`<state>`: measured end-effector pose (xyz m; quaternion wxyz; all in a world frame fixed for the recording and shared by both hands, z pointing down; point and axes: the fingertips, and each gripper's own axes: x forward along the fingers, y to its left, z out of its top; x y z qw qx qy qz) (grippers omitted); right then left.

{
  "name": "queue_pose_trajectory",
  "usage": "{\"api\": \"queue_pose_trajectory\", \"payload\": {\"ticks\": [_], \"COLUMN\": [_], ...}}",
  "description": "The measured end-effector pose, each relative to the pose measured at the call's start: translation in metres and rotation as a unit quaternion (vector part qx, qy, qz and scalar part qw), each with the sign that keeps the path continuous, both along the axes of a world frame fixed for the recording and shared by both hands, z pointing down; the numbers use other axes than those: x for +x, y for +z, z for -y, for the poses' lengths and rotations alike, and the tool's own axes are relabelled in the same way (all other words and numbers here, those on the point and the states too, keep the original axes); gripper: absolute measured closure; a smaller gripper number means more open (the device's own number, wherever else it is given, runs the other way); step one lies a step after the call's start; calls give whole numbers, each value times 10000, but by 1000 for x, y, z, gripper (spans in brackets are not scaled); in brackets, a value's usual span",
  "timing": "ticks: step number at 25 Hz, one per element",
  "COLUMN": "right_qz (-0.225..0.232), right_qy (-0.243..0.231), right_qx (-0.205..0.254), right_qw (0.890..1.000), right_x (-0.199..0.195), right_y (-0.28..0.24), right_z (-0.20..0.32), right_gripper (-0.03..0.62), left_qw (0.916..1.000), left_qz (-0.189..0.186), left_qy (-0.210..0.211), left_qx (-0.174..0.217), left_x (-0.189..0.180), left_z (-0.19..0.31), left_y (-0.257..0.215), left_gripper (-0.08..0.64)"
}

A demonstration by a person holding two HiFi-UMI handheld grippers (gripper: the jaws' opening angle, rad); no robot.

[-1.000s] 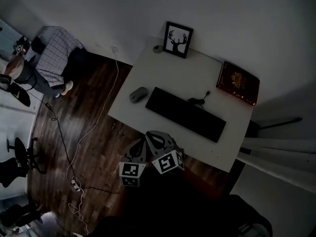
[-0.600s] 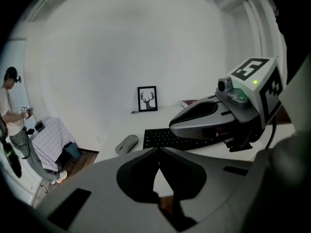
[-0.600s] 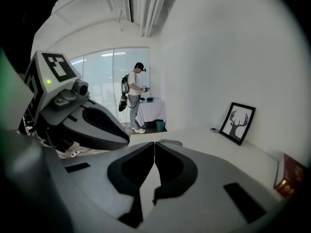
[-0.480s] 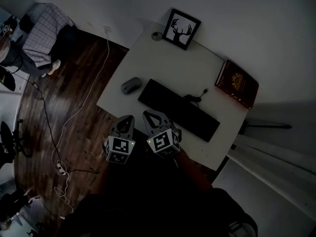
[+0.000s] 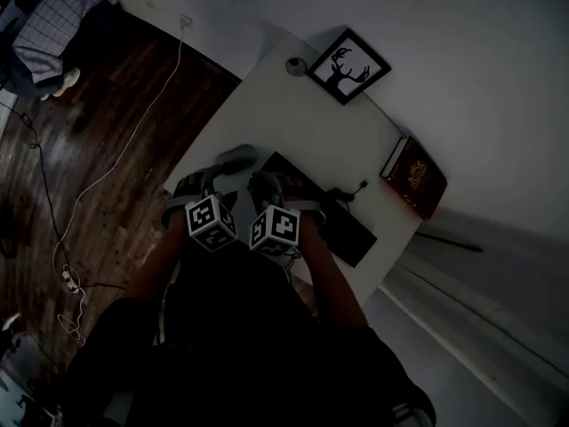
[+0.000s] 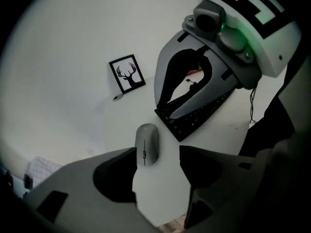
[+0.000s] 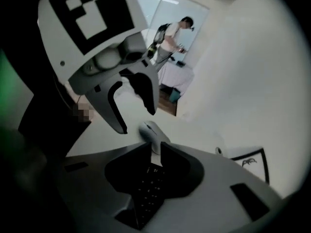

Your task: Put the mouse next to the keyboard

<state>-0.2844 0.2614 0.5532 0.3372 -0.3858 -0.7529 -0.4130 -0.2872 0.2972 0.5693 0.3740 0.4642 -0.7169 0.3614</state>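
– Left gripper [image 6: 158, 154] first: how do its jaws stand?
– Apart, and opening. In the left gripper view the small grey oval mouse [image 6: 146, 143] lies at the mouth of the gap, its near end beside the tip of the jaw at the frame's lower left. Neither pad presses on it, and bare white table [image 6: 160, 193] fills the rest of the gap.
– And the right gripper [image 7: 155, 147]?
– Its jaws stand nearly together, with only a thin slit between the tips and nothing gripped. In the right gripper view the mouse [image 7: 153, 130] shows just beyond the tips, and dark keys of the flat black keyboard [image 7: 148, 188] show below them.
– Where does the mouse sit relative to the keyboard?
– In the head view the mouse [image 5: 236, 158] rests on the table [image 5: 293, 123] just above the left gripper [image 5: 200, 185], at centre frame, beside the keyboard's [image 5: 347, 229] left short end. The left gripper view shows a narrow strip of table between them.
– What else is on the table?
– A black-framed antler picture [image 5: 348, 65] stands at upper centre, and a dark red book [image 5: 413, 176] lies at right of centre.
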Motion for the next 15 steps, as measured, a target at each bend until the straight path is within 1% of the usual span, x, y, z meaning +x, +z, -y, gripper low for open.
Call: {"api": "queue_pose_trajectory", "payload": {"ticks": [1,2,3,5,7,9,12,15], "right_qz": [-179,-309,-411,-576,-712,-886,-1256,-1473], "right_qy": [-255,-493,-707,-1069,-1369,-1612,-1916,-2197], "right_qx": [315,592,811,1061,1216,1374,1493,1656], "right_qw": [9990,9966,9933,9869,9805,9733,9619,9500], "right_x": [-5,-10,-15,-27,-37,-43,-45,-47], "right_y": [12,19,25,34,45,57,72,86], "right_z": [1,1,1,-2,-6,-8,-12,-15], "right_gripper": [498,406,373,337,316,307,287,275], "left_qw": [9999,9996,9993,9986,9981,9970,9936,9915], "left_qz": [-150,-261,-343,-457,-561,-733,-1037,-1206], "left_qy": [44,94,151,233,223,244,395,479], "left_qx": [-12,-45,-94,-148,-90,-105,-199,-125], "left_x": [-5,-9,-13,-23,-34,-41,-44,-45], "left_z": [0,-1,-2,-5,-7,-9,-7,0], "left_y": [5,9,14,22,27,33,44,50], "left_gripper": [282,282,276,256,250,238,222,219]}}
